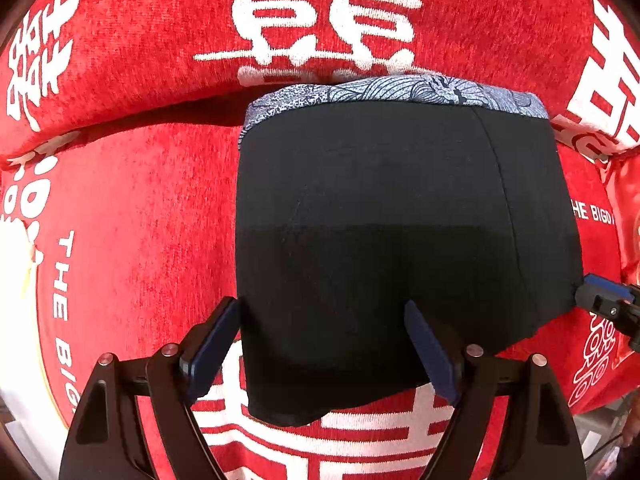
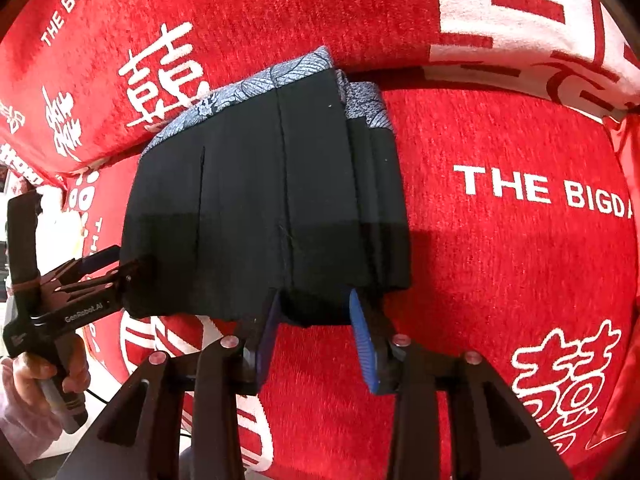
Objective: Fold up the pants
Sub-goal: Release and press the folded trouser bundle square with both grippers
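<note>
Lying folded into a compact block, the black fabric pants with a blue-grey patterned waistband [image 1: 400,216] are resting on the red plush cover with white lettering [image 1: 140,200]. The left gripper [image 1: 324,356] is hanging with its jaws wide apart astride the pants' near hem, gripping nothing. The right gripper [image 2: 316,332] is standing part open at that hem, with cloth between its pads [image 2: 364,344] unpressed. Folding is looking nearly finished; next probably comes lifting both grippers clear.
</note>
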### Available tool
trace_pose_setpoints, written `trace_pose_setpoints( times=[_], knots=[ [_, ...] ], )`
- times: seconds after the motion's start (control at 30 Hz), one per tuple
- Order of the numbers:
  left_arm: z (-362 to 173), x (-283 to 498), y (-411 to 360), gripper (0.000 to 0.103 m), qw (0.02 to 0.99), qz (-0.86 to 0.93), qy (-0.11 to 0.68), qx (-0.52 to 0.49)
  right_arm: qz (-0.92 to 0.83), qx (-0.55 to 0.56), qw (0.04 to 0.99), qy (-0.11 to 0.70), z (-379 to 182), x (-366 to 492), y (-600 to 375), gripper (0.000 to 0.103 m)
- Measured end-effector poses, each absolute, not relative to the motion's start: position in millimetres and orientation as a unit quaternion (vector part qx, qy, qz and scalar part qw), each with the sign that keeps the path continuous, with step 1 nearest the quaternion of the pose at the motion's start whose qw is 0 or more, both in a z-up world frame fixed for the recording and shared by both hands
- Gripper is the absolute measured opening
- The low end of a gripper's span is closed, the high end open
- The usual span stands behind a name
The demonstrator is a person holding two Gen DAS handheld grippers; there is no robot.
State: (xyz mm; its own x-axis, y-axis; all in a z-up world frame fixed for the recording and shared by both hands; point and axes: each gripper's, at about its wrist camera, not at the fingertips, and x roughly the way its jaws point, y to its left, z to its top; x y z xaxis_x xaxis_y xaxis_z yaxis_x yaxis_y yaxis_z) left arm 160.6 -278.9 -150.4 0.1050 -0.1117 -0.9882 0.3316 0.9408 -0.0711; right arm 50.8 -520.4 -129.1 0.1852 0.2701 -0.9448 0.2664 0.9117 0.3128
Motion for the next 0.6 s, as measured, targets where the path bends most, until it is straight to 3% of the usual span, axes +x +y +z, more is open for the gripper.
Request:
trace_pose_setpoints(
  times=[0.13,0.17,0.2,0.37,0.6],
  knots=[
    [-147,158,-280,0.085,0.744,-0.152,0.645,0.089,0.006,0.22,0.742,0.633,-124,49,-527,0.052],
    [-145,159,-278,0.088,0.748,-0.155,0.64,0.088,0.008,0.222,0.744,0.63,-123,49,-531,0.057],
    [-145,159,-278,0.103,0.749,-0.157,0.638,0.085,0.01,0.225,0.745,0.628,-122,49,-534,0.06],
    [-143,175,-266,0.103,0.759,-0.159,0.628,0.067,0.016,0.252,0.757,0.602,-120,55,-560,0.083],
    [-182,213,-250,0.103,0.716,-0.205,0.667,-0.002,0.076,0.351,0.716,0.599,-171,80,-604,0.085]
  ],
)
